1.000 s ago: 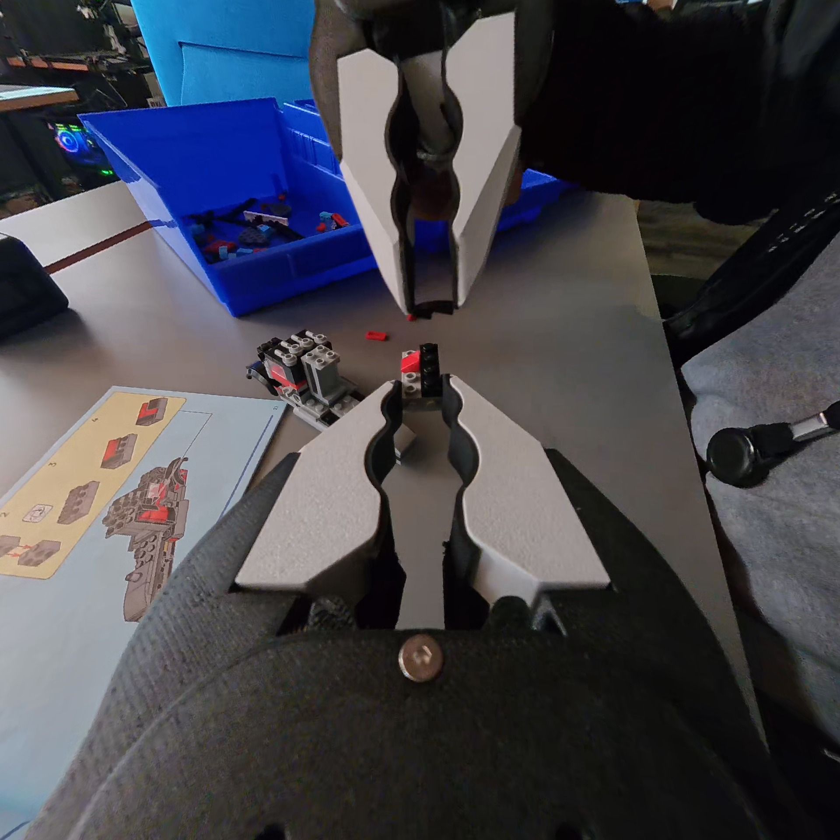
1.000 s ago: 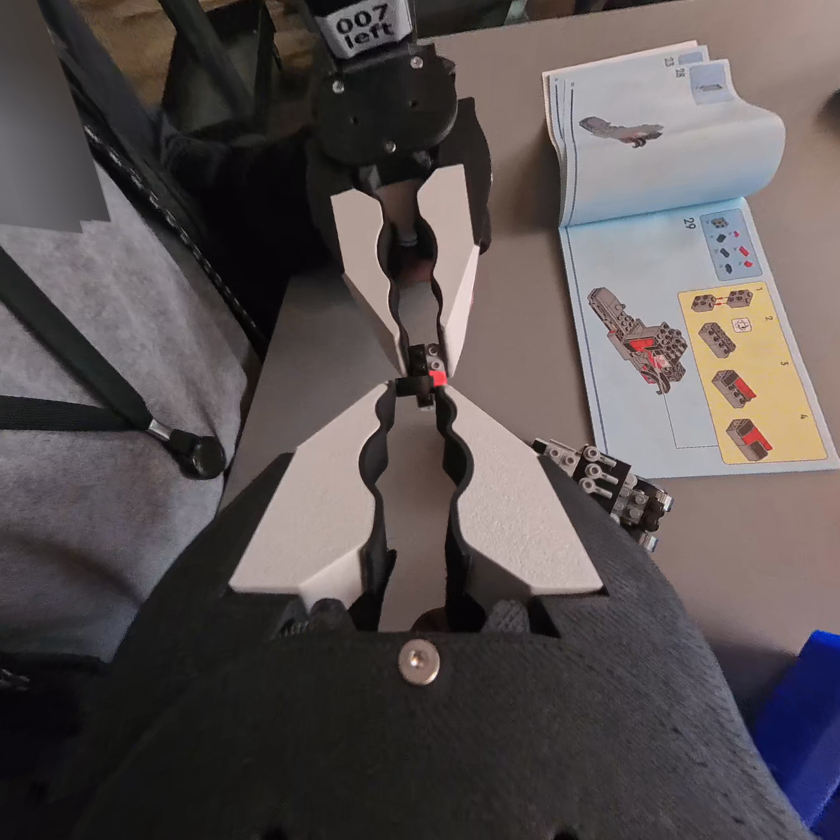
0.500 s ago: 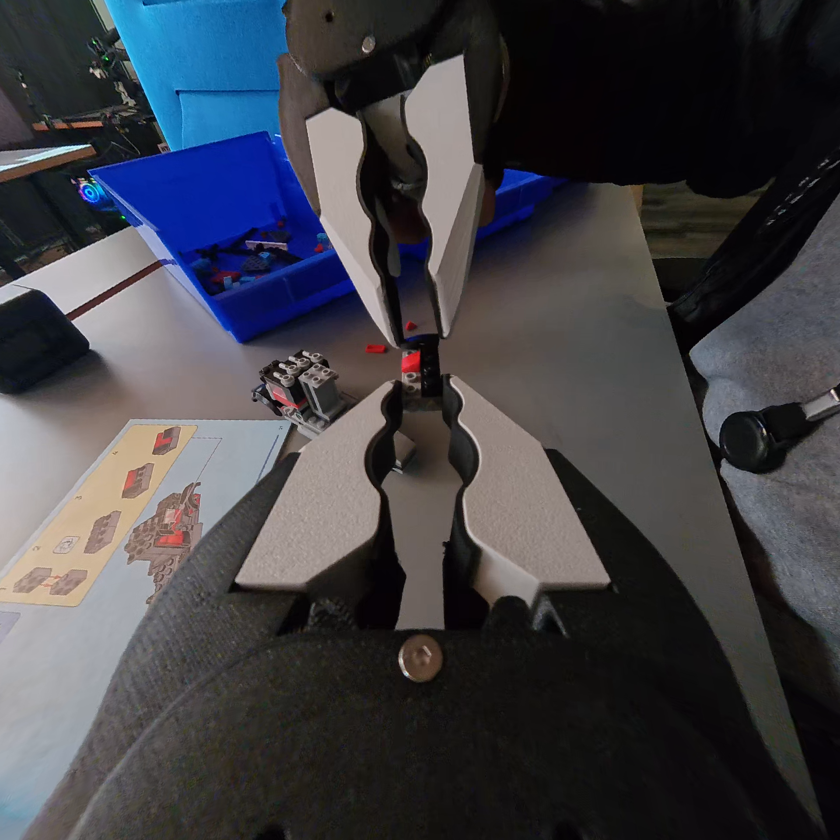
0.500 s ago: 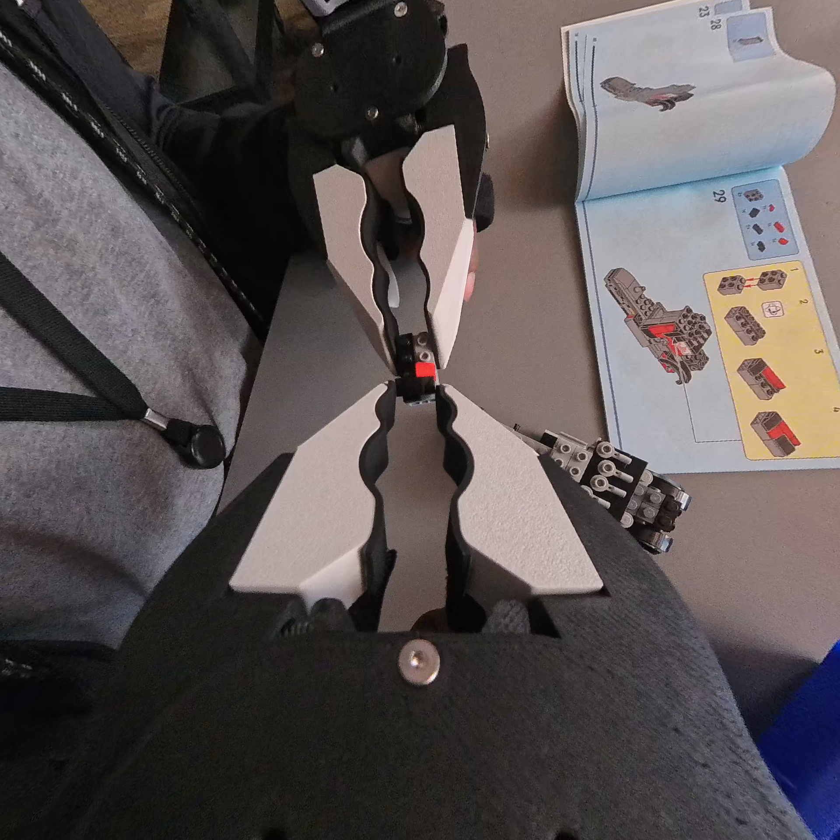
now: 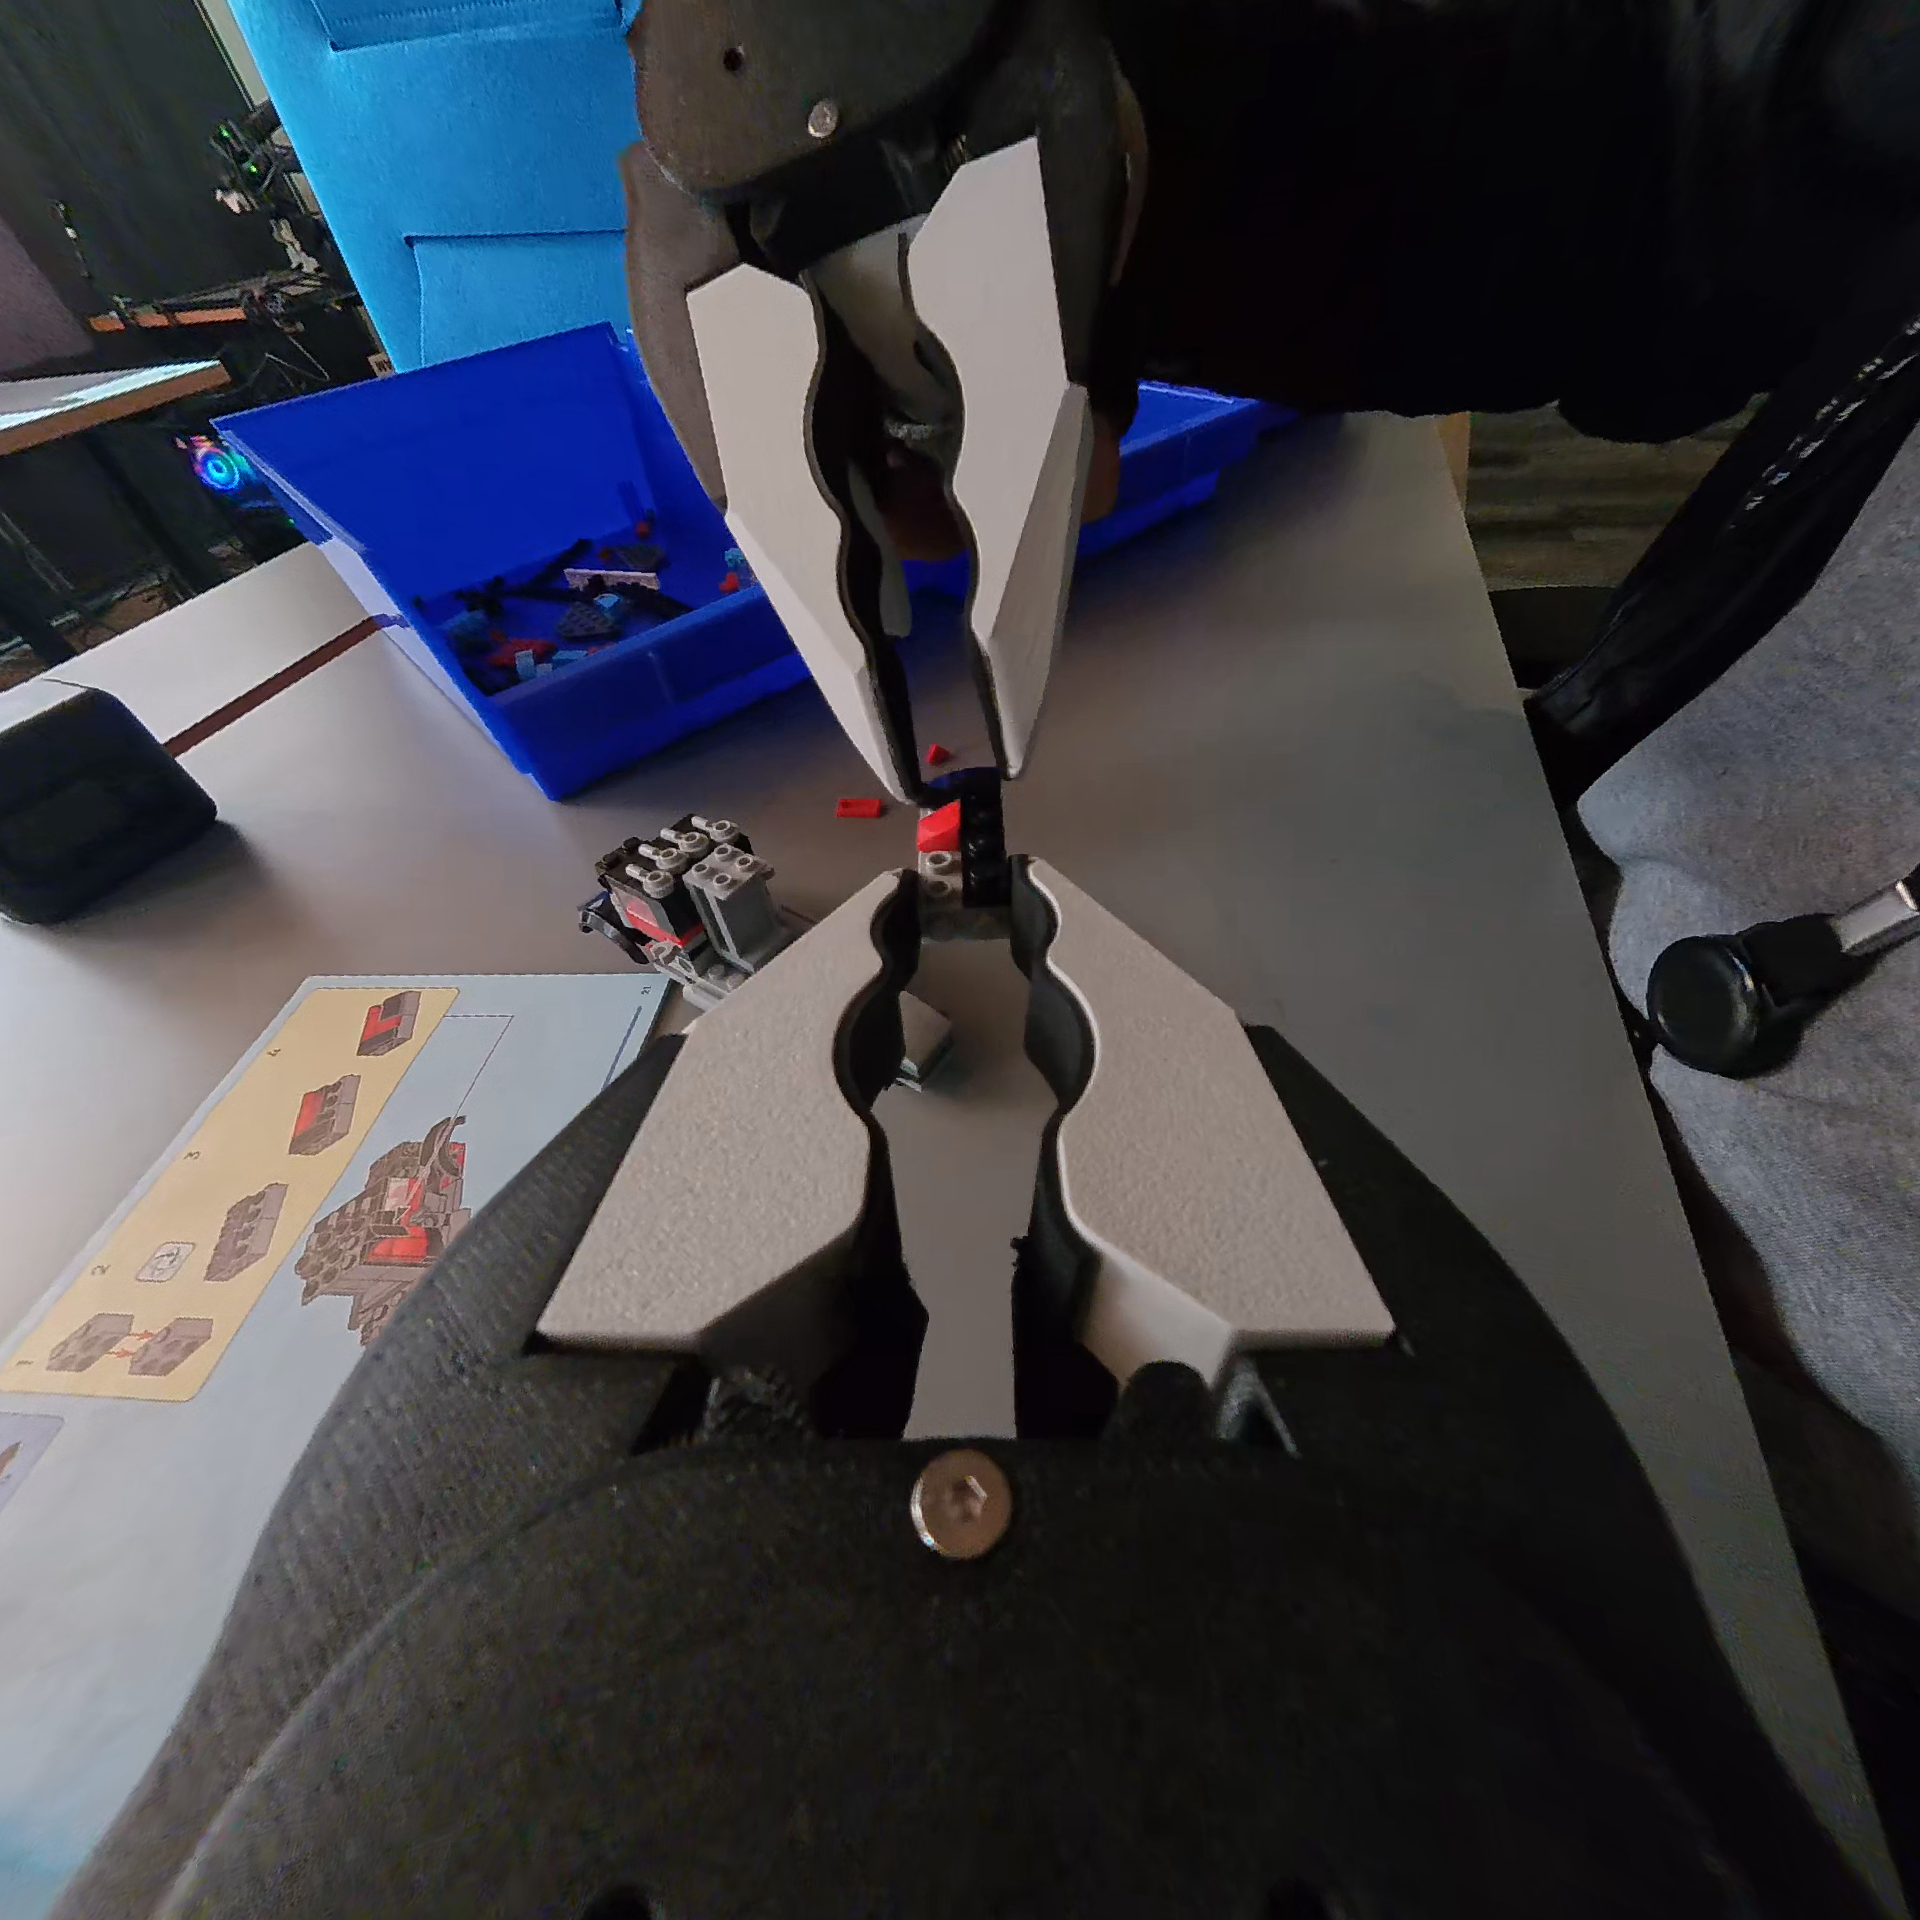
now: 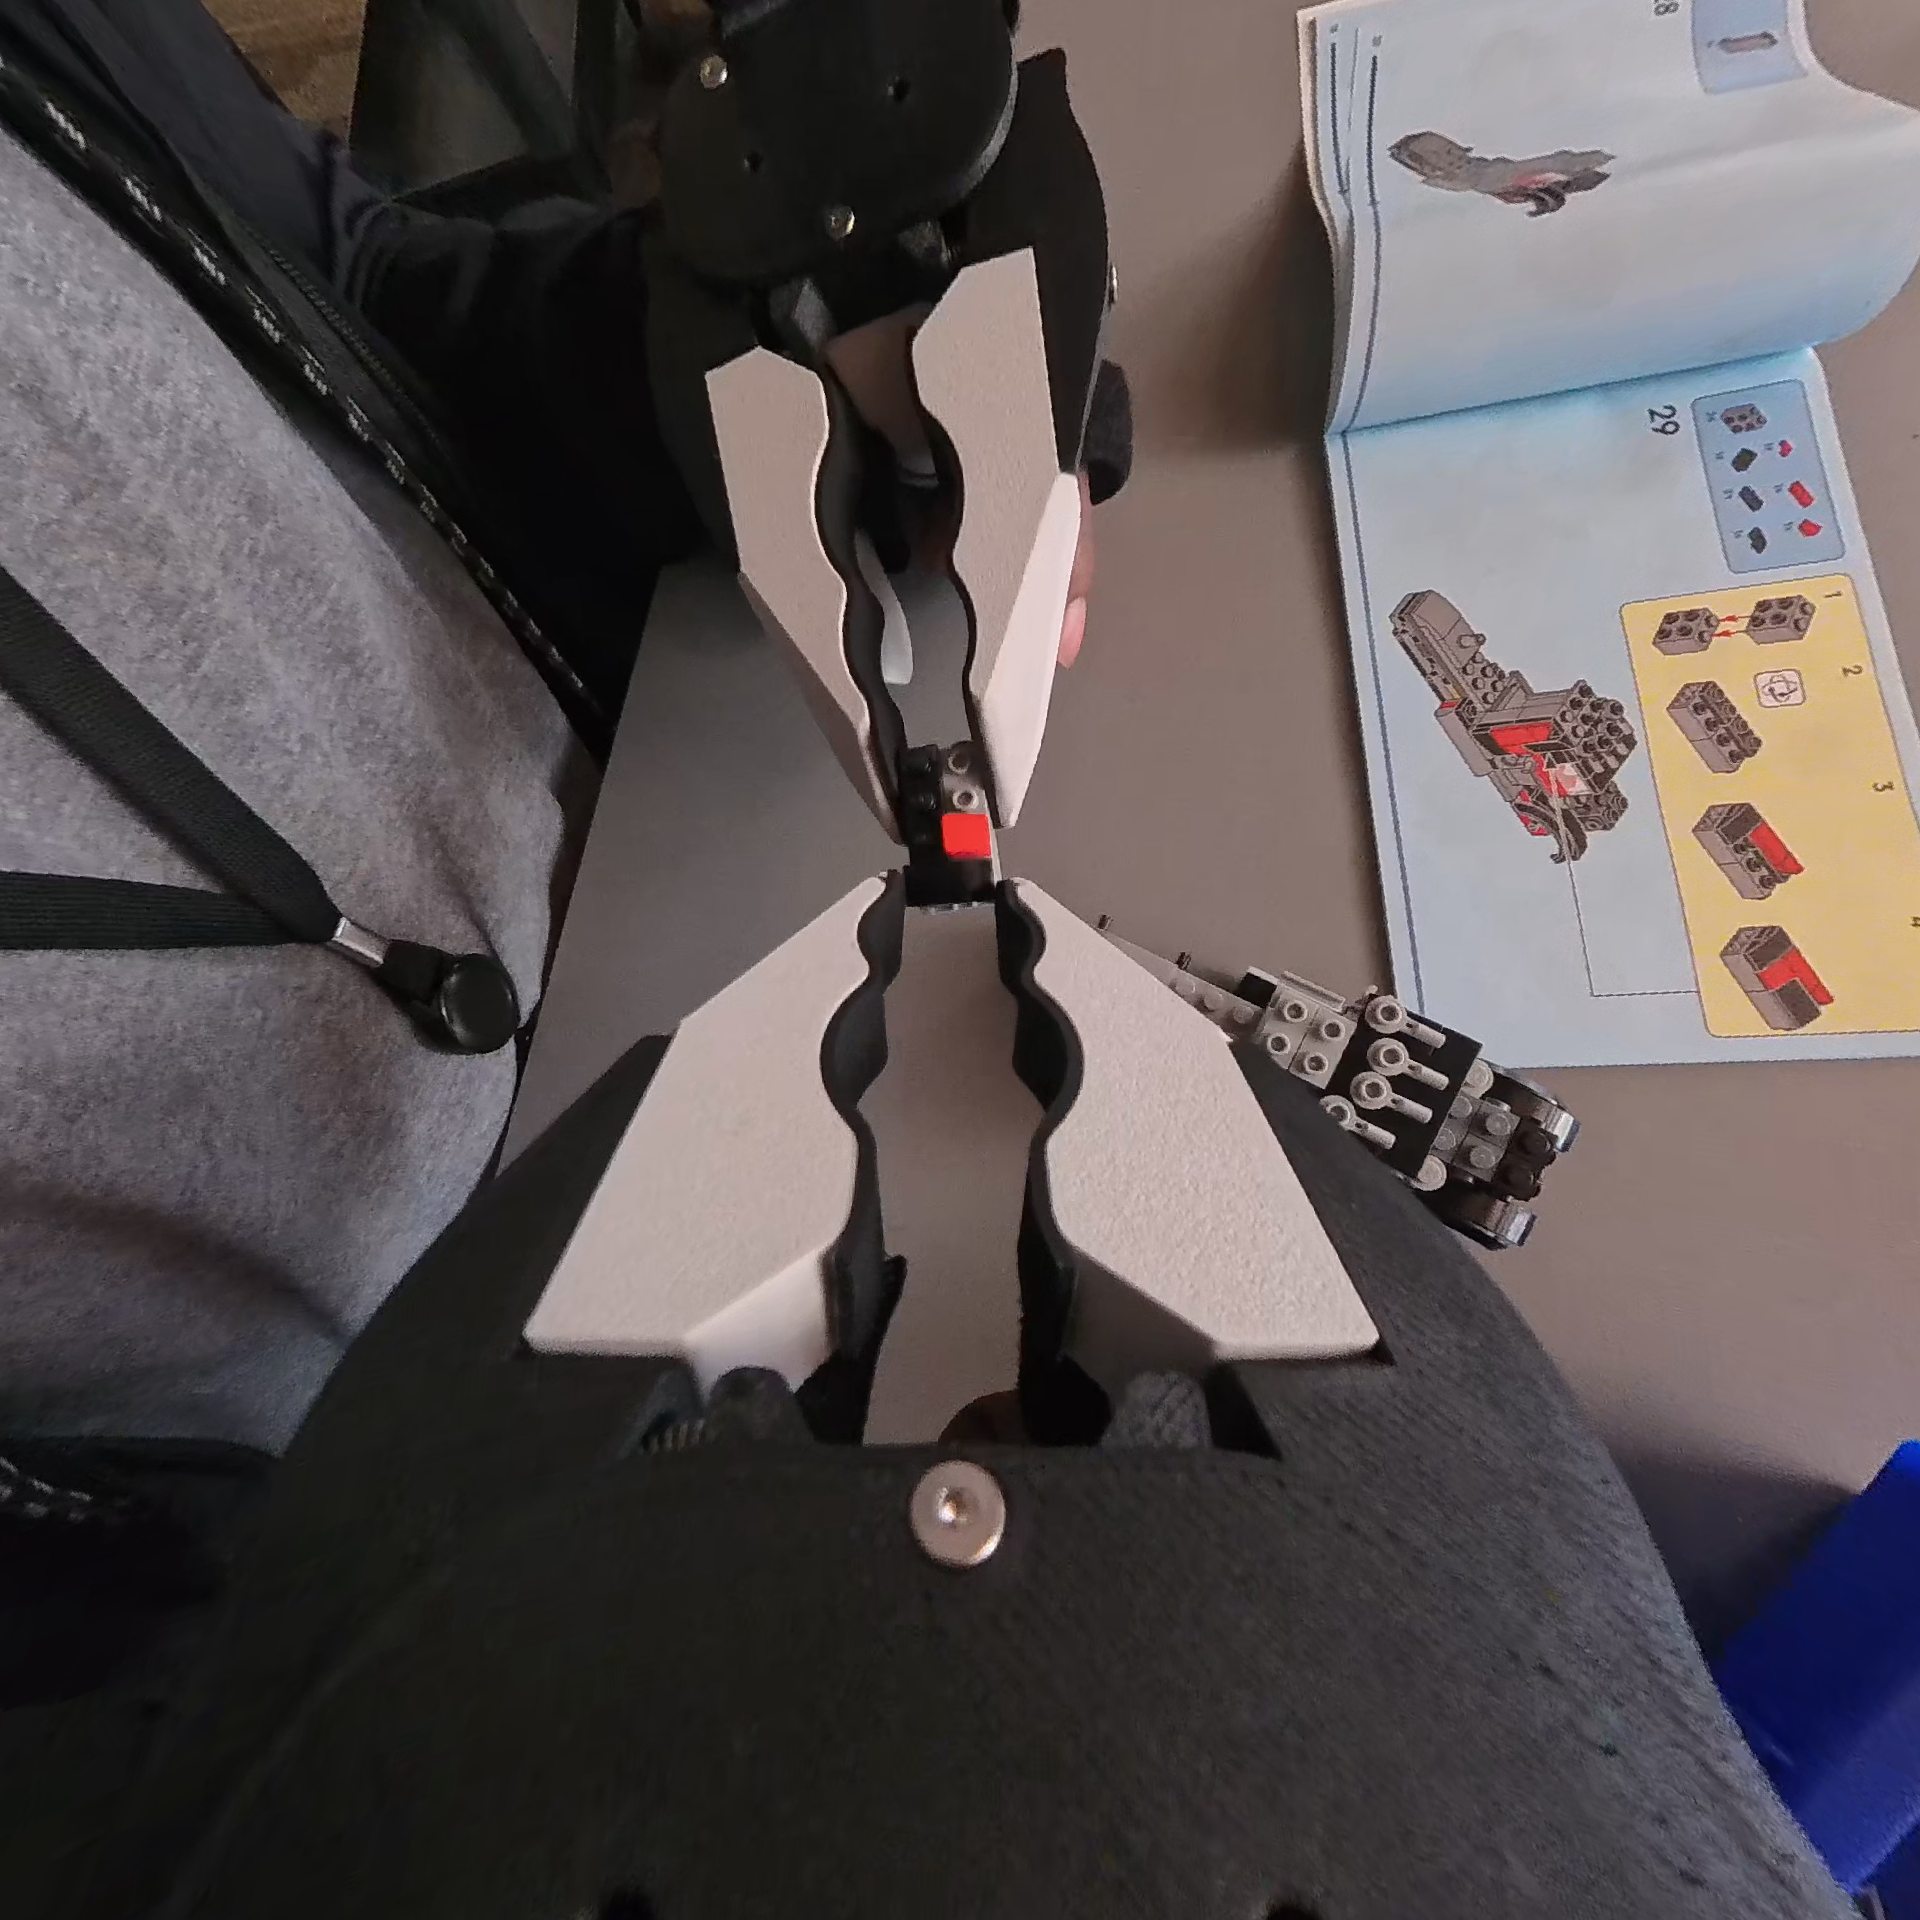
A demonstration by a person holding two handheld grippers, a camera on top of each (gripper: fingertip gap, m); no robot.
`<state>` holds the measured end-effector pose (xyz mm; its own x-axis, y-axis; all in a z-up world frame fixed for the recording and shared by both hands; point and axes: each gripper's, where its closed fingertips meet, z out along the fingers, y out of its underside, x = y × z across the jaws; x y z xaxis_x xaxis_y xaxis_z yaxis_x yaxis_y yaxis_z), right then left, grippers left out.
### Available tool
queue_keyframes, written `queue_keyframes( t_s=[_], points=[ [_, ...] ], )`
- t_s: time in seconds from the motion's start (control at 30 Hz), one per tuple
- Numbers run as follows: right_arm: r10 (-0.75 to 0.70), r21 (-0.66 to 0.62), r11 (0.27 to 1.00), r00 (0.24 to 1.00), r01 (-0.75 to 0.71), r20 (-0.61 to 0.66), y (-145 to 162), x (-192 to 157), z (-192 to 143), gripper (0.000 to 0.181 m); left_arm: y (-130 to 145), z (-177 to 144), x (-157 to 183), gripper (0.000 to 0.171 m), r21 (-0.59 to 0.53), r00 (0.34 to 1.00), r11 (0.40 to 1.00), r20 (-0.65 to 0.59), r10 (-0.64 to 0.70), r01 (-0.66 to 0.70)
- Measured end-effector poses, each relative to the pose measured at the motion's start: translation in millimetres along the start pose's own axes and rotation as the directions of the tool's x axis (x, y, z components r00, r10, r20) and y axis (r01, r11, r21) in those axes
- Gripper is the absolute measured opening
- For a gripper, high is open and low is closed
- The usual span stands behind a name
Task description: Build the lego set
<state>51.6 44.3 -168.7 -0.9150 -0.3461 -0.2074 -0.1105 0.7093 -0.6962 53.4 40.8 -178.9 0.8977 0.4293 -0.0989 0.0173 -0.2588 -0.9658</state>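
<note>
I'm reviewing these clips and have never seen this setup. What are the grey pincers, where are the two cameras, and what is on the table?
There is no robot: a person holds a two-finger gripper in each hand, with a camera on each looking along its fingers. In the left wrist view the left gripper is near and the right gripper faces it; the right wrist view is the reverse. The left one is shut on a small block assembly of grey, black and red. The right one meets its top with a small black piece. On the grey table lie an open instruction booklet, a larger part-built model, a loose red piece and a blue bin of parts.
</note>
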Motion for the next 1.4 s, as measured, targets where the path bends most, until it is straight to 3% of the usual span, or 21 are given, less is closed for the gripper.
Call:
queue_keyframes(
  t_s=[0.7,0.8,0.9,1.0,1.13,1.23,1.4],
  points=[
    [0.007,0.062,0.998,1.000,-0.007,-0.005,-7.8,0.6,-5.8,0.028,-6.8,-3.2,-2.8,0.017,0.043,1.000,0.999,0.003,-0.025,0.025],
    [-0.018,0.121,0.992,0.998,0.025,-0.052,-10.4,3.3,-10.1,0.031,-10.6,-6.8,-6.9,0.017,0.071,0.998,0.995,0.006,-0.066,0.066],
    [-0.123,0.189,0.969,0.977,0.156,-0.177,-11.4,7.8,-15.2,0.032,-15.1,-11.2,-11.8,0.017,0.105,0.993,0.988,0.005,-0.114,0.113],
    [-0.273,0.186,0.919,0.901,0.348,-0.338,-9.8,12.1,-16.8,0.033,-19.8,-14.8,-14.1,0.017,0.139,0.988,0.979,-0.010,-0.152,0.152],
    [-0.506,0.072,0.776,0.688,0.626,-0.520,-15.2,13.9,-17.8,0.033,-20.8,-17.1,-16.7,0.017,0.153,0.984,0.972,-0.014,-0.179,0.179],
    [-0.606,-0.021,0.690,0.561,0.724,-0.564,-20.7,13.7,-17.7,0.038,-22.0,-19.4,-18.4,0.017,0.168,0.977,0.962,-0.027,-0.213,0.214],
    [-0.687,-0.097,0.596,0.443,0.797,-0.576,-29.2,12.3,-11.9,0.048,-26.2,-24.3,-20.2,0.017,0.202,0.963,0.942,-0.060,-0.261,0.268]
  ],
)
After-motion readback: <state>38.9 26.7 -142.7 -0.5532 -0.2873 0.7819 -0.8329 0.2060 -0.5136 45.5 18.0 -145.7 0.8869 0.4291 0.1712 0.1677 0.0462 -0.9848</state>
